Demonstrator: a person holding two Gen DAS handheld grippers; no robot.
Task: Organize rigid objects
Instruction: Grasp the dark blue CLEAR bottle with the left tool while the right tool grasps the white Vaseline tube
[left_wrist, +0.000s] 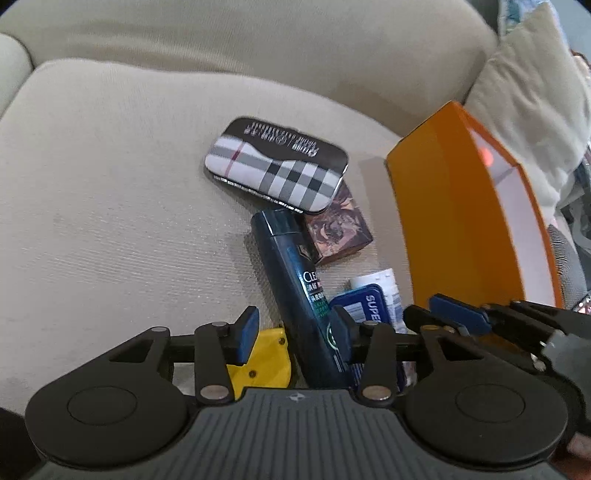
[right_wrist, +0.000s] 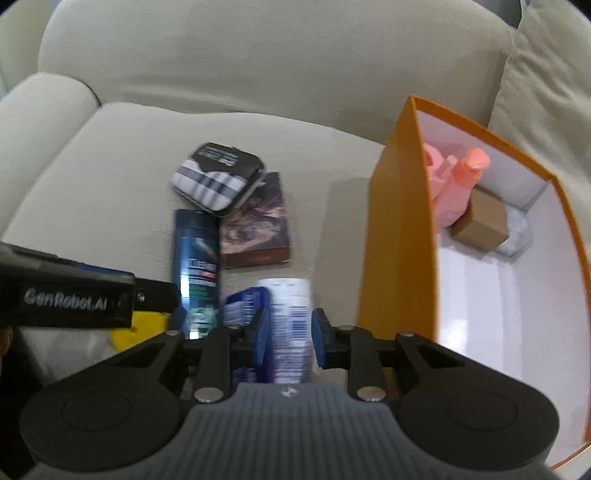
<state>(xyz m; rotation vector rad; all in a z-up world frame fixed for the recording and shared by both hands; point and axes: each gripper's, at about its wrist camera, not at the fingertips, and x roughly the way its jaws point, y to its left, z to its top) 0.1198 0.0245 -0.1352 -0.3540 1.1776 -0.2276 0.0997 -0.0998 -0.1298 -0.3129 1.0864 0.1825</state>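
On the beige sofa seat lie a plaid tin (left_wrist: 277, 166) (right_wrist: 218, 177), a brown patterned box (left_wrist: 338, 229) (right_wrist: 255, 225), a dark blue shampoo bottle (left_wrist: 303, 295) (right_wrist: 195, 273), a blue box (left_wrist: 364, 310) (right_wrist: 242, 302), a yellow object (left_wrist: 266, 354) (right_wrist: 138, 328) and a white tube (left_wrist: 384, 288) (right_wrist: 290, 325). My left gripper (left_wrist: 293, 332) is open, its fingers either side of the shampoo bottle. My right gripper (right_wrist: 288, 338) is shut on the white tube. An orange box (left_wrist: 454, 229) (right_wrist: 402, 236) stands at the right.
Inside the orange box are a pink pump bottle (right_wrist: 458, 184), a small brown carton (right_wrist: 480, 221) and a clear wrapped item (right_wrist: 519, 232). A cushion (left_wrist: 532, 110) leans behind the box. The sofa back (right_wrist: 258, 55) rises behind.
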